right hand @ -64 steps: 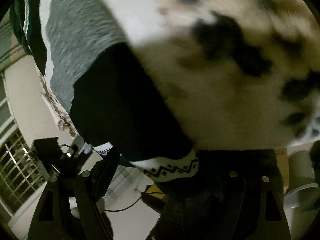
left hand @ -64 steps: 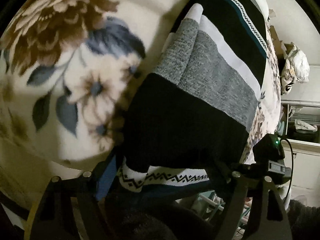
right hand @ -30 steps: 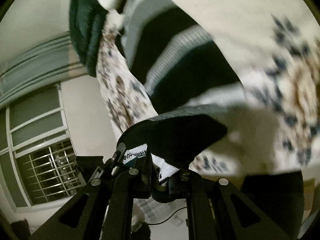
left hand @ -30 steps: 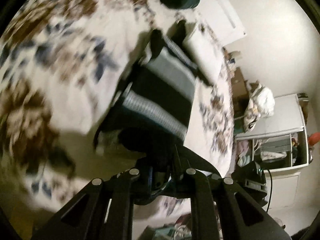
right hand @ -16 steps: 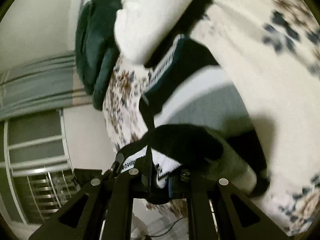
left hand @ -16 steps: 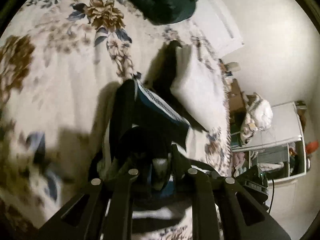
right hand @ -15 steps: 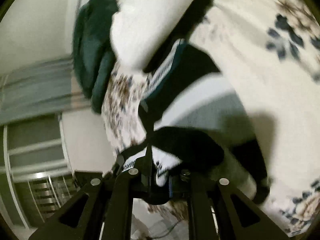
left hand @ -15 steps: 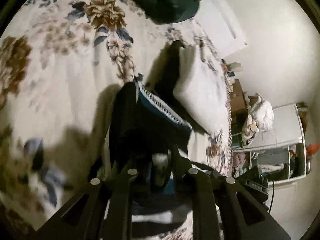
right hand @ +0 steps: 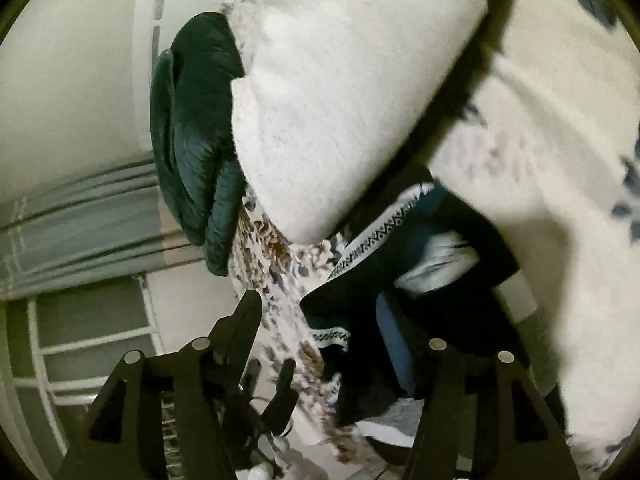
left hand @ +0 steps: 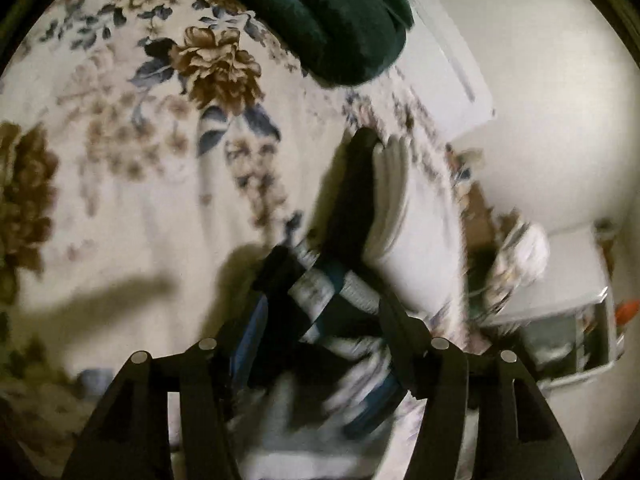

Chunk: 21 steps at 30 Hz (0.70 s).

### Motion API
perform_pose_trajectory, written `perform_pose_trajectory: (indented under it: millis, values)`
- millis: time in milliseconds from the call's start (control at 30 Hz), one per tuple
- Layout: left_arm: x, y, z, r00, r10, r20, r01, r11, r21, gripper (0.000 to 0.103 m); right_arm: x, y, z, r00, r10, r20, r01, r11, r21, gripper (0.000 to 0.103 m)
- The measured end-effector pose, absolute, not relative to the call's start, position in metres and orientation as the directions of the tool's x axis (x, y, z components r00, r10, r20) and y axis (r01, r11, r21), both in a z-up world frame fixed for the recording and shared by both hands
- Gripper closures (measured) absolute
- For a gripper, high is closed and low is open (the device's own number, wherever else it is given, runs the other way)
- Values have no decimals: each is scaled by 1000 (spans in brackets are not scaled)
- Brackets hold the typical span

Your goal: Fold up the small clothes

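A striped sweater (left hand: pixel 320 312), black, grey, white and teal with a zigzag trim, lies folded over on the flowered bedspread (left hand: pixel 120 160). In the left wrist view my left gripper (left hand: pixel 320 312) stands open just above the folded edge, fingers either side of it. In the right wrist view the sweater (right hand: pixel 420 264) lies under my right gripper (right hand: pixel 324 312), which is open; its right finger is over the dark cloth, its left finger (right hand: pixel 244 320) hangs past the bed's edge. Both views are blurred.
A white pillow (right hand: pixel 340 92) lies just beyond the sweater, also in the left wrist view (left hand: pixel 404 232). A dark green bundle (left hand: pixel 320 12) sits at the head of the bed. A white cabinet (left hand: pixel 572 280) stands at right. A window grille (right hand: pixel 92 344) is left of the bed.
Both grippers were shut on the sweater's hem and carried it over toward the pillow. Now both have opened and let go, and the hem lies on the folded sweater.
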State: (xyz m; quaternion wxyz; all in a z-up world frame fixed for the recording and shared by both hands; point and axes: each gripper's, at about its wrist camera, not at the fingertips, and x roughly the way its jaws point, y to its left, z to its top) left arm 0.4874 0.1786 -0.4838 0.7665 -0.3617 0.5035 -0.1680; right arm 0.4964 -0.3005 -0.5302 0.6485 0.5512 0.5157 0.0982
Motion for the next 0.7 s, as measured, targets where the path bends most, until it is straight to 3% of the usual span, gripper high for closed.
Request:
perform_pose_trajectory:
  millis: [267, 533, 700]
  values:
    - [437, 137, -480, 326, -521, -789, 77, 846, -527, 48, 461, -304, -517, 311, 522, -794, 330, 725, 605, 41]
    - [493, 95, -490, 303, -459, -835, 168, 888, -427, 48, 468, -314, -558, 233, 544, -806, 345, 729, 592, 41]
    - [528, 102, -505, 310, -415, -856, 58, 906, -418, 48, 497, -295, -563, 163, 529, -833, 262, 791, 553, 41]
